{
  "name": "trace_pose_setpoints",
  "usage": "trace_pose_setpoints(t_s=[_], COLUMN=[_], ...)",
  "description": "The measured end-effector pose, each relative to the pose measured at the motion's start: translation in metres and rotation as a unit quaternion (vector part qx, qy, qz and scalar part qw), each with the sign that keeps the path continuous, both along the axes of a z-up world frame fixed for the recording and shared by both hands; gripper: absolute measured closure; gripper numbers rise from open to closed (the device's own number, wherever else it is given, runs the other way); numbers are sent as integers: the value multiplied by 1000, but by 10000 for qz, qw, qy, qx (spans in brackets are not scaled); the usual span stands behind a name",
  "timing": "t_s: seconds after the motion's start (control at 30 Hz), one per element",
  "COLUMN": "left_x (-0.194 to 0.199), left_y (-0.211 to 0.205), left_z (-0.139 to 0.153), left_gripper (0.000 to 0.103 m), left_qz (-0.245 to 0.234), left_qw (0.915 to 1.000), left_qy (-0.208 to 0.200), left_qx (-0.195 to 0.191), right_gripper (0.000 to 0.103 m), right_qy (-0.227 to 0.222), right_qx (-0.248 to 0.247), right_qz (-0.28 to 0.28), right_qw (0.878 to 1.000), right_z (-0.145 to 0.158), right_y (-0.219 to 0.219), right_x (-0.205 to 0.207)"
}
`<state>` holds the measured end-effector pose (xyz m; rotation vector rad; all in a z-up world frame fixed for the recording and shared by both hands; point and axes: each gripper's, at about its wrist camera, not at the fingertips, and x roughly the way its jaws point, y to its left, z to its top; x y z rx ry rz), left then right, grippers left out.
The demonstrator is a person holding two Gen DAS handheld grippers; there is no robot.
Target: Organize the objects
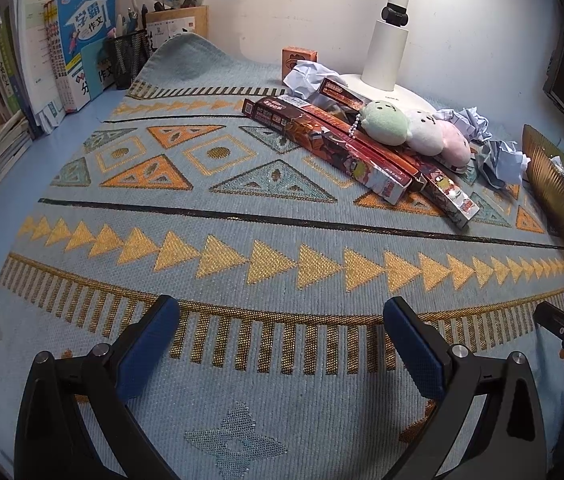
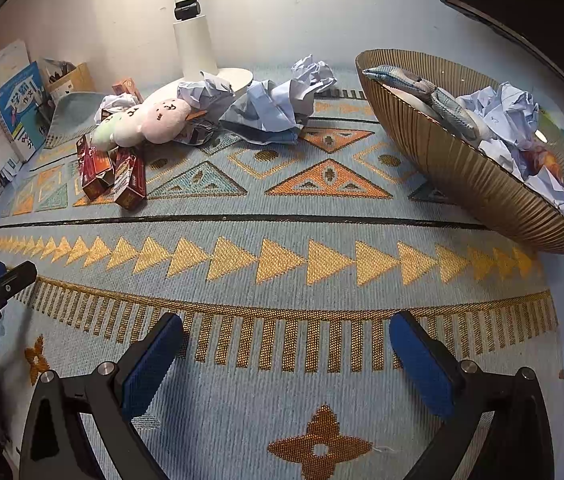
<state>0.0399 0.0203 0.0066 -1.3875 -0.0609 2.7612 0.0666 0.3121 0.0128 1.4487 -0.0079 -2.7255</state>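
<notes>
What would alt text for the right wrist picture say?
An open right gripper hovers over a patterned mat, holding nothing. Ahead lie crumpled paper, a plush toy on red boxes, and a ribbed gold bowl holding more paper.

plush (image 2: 150, 122) atop red boxes (image 1: 333, 148) | crumpled paper (image 2: 278, 104) beside gold bowl (image 2: 461, 184)

The left claw (image 1: 280, 322) is held wide open above the patterned mat (image 1: 218, 216); a plush toy (image 1: 413, 128) is laid across long red boxes (image 1: 333, 148).
</notes>
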Motion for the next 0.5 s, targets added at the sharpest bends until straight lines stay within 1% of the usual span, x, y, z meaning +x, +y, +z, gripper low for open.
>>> trace_pose_setpoints(t_s=[0.07,0.1,0.13,0.17,0.23,0.27,0.33,0.4,0.43,0.47,0.5], left_x=[-1,-3,-5,-9,-21,-28,-46,-67,-76,-86,-94], left_y=[2,1,0,-3,-12,-16,-20,-19,-15,-9,-1], left_z=[-1,0,1,4,12,17,26,30,29,27,24], left_gripper=[1,1,1,2,2,2,2,2,2,2,6], left_qz=[81,66,29,1,52,141,338,343,331,317,339], left_qw=[9998,9998,9999,9998,9977,9961,9939,9906,9894,9899,9921], left_qy=[-64,-87,-116,-140,-106,-92,-51,-49,-61,-77,-107], left_qx=[-169,-156,-58,129,673,867,1053,1323,1411,1381,1205], right_gripper=[0,0,0,0,0,0,0,0,0,0,0], right_qy=[0,-4,-10,-15,-24,-22,46,194,248,273,268], right_qx=[-5,6,24,41,74,80,145,132,78,62,67], right_qz=[-1,-1,2,2,7,6,-115,-234,-232,-236,-235], right_qw=[10000,10000,10000,10000,10000,10000,9998,9995,9994,9993,9993], right_z=[0,0,0,0,0,-1,1,5,7,8,8], right_y=[0,0,-1,-2,-3,-3,-1,3,4,5,4], right_x=[0,0,0,0,0,0,1,5,6,6,6])
